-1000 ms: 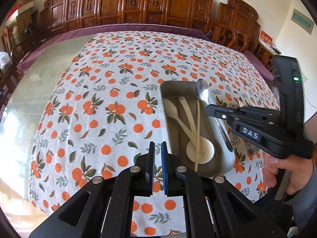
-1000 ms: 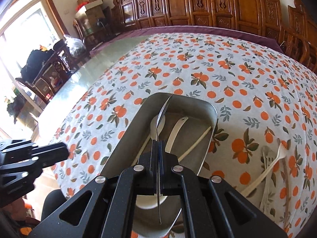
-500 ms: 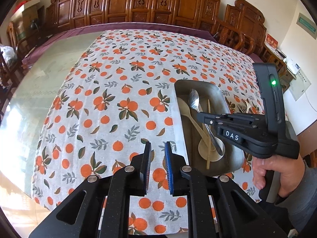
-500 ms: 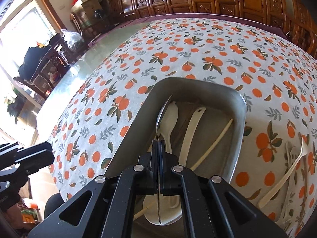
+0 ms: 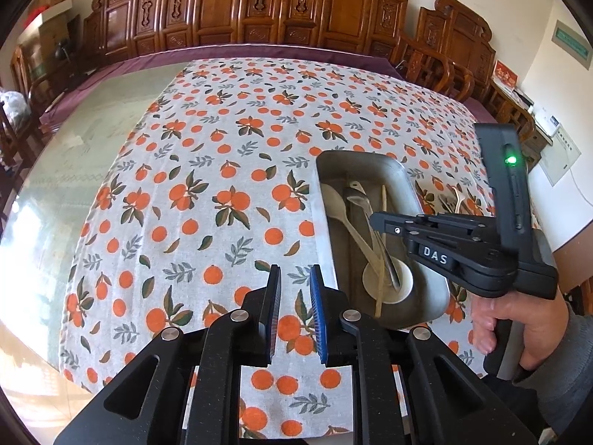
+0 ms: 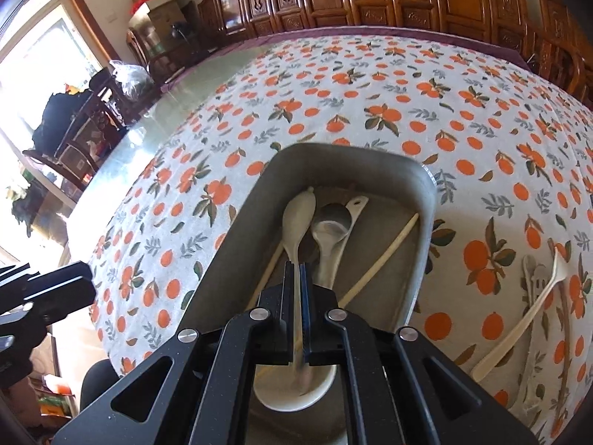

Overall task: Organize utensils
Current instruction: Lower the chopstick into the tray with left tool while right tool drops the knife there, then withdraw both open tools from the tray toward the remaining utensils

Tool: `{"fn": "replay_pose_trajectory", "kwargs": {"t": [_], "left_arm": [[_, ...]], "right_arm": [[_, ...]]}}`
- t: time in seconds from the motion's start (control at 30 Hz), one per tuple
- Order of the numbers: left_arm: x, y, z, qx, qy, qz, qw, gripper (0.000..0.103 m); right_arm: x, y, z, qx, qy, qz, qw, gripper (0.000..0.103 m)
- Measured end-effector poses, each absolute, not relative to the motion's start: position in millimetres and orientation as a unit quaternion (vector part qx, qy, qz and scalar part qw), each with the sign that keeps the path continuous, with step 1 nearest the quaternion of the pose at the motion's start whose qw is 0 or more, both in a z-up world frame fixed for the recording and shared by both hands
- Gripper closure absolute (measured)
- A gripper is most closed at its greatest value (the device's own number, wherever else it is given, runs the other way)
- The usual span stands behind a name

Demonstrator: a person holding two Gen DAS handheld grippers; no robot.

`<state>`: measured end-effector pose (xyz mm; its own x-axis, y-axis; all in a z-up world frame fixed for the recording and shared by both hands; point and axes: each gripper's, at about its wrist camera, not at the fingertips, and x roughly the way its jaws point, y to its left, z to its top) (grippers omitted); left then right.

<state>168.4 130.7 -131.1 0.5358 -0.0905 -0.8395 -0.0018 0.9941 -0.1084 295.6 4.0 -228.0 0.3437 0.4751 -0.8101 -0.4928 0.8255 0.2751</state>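
A dining room with a row of carved dark wooden chairs (image 5: pixel 259 3) along the far wall. In front of them is a large glass-topped table (image 5: pixel 74 170), most of it covered by a white tablecloth (image 5: pixel 222 148) printed with oranges and leaves.

A rectangular metal tray (image 5: pixel 355 155) sits on the cloth close to the table's near edge, toward its right side. Inside it lie a cream plastic spoon (image 6: pixel 298 218), a metal spoon (image 6: pixel 330 228) resting bowl-up beside it, a white soup spoon (image 6: pixel 292 389) whose round bowl is at the tray's near end, and a wooden chopstick (image 6: pixel 381 256) running diagonally. A second thin stick shows along the tray's left wall.

On the cloth just beyond the tray's right wall, a few pale utensils wait loose, among them a cream fork (image 6: pixel 533 278) and a long cream spoon (image 6: pixel 519 326).

The right gripper (image 6: pixel 296 265), held by a person's hand (image 5: pixel 519 326) in a grey sleeve, hangs tilted down over the tray's near half. Its jaws are all but closed, with only a thin slit between the pads, and nothing is pinched there. The metal spoon's handle passes just beside its right finger.

The left gripper (image 5: pixel 294 270) hovers over bare cloth just off the tray's left wall. Its jaws have just been opening and now stand a little apart, with nothing between them.
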Motion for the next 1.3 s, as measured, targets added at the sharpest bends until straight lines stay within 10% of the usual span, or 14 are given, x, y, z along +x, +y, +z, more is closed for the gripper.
{"fn": "replay_pose_trajectory", "kwargs": {"t": [0.2, 0.43, 0.67, 1.3], "left_arm": [[171, 116, -128, -0.043, 0.477, -0.035, 0.877, 0.081], [176, 90, -127, -0.034, 0.471, -0.045, 0.880, 0.044], [185, 56, -132, -0.019, 0.476, -0.068, 0.877, 0.030], [233, -41, -154, 0.035, 0.503, -0.117, 0.856, 0.027]], "right_arm": [[278, -20, -205, -0.017, 0.464, 0.302, 0.833, 0.097], [251, -75, -184, -0.020, 0.438, 0.292, 0.850, 0.097], [238, -137, -180, -0.021, 0.430, 0.256, 0.865, 0.097], [263, -240, -224, -0.002, 0.453, 0.199, 0.869, 0.097]]}}
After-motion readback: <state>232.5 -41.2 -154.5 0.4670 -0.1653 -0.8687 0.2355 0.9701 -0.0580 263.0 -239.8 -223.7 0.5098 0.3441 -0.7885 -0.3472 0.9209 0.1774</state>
